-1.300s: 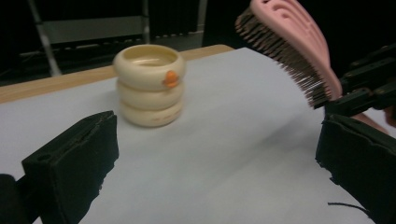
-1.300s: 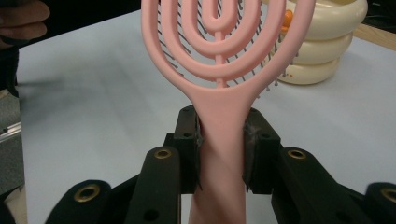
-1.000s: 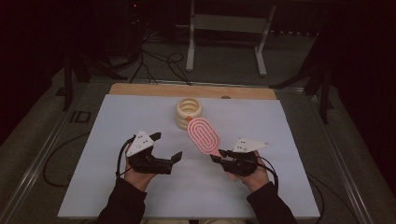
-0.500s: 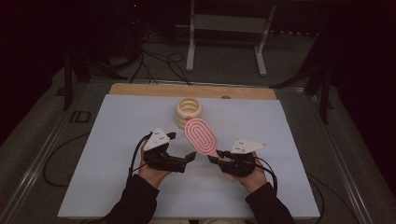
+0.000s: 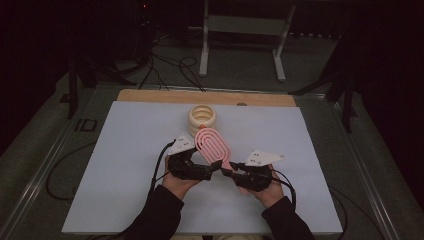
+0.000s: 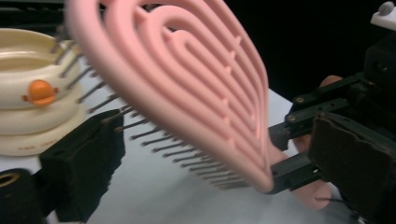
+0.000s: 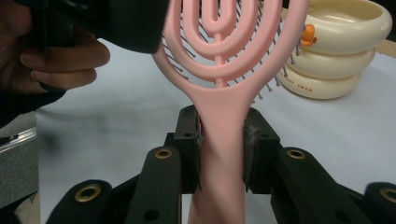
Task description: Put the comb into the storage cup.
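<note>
**Operator:** Where is the brush [image 5: 213, 146], and what holds it?

**Technician:** The pink brush is off the table [image 5: 125, 165], head angled up and away from the person, just in front of the cream stacked rings [image 5: 202, 118]. The right gripper [image 7: 220, 140] is clamped on the handle, one pad against each side, just below the point where the handle widens into the head. The left gripper [image 5: 212, 171] has come in from the left. Its jaws have just been closing, but they stand apart with the lower edge of the head and its bristles between them. In the left gripper view neither pad presses on the brush.

**Operator:** How will it handle?

**Technician:** Judged from its looks: light moulded plastic with an open slotted head. The frame should be stiff, with some flex across the thin ribs. The smooth handle may be slippery and could pivot in a two-pad grip if the head is pushed sideways. The bristles are thin pins and will bend, so they give no firm purchase.

**Operator:** Where should the left gripper take hold?

**Technician:** On the solid outer rim of the head, one pad on the back face and one on the rim edge, clear of the pins. Avoid closing on the bristle field, where the pads would probably slide and splay the pins. Moderate closing should be enough. Keep the right clamp on the handle until the left hold is firm.
</note>
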Available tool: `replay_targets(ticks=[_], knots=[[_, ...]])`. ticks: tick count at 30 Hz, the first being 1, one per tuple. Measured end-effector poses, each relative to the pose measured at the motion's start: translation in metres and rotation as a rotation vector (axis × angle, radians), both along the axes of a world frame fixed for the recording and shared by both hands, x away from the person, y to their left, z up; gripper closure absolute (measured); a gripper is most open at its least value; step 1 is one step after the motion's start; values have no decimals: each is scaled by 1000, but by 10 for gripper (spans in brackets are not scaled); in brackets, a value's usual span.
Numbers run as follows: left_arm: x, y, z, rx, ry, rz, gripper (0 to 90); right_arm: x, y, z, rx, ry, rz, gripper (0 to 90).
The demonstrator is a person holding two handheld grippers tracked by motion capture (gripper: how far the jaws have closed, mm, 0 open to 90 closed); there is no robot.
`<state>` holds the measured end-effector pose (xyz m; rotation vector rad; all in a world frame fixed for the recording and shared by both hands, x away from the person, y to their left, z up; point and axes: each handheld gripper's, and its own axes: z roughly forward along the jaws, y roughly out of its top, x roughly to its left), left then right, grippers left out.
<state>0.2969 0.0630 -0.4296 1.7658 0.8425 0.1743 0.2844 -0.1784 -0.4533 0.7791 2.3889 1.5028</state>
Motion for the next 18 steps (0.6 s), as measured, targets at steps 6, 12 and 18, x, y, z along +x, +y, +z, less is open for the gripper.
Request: replay_targets(ticks=[6, 12, 18], knots=[[3, -2, -3, -52, 33, -23, 235, -1, 2, 0, 3, -2, 6, 714], [6, -2, -4, -105, 57, -42, 340, -3, 3, 0, 8, -7, 13, 716], [9, 4, -5, -164, 84, -56, 450, -3, 3, 1, 16, -9, 21, 718]])
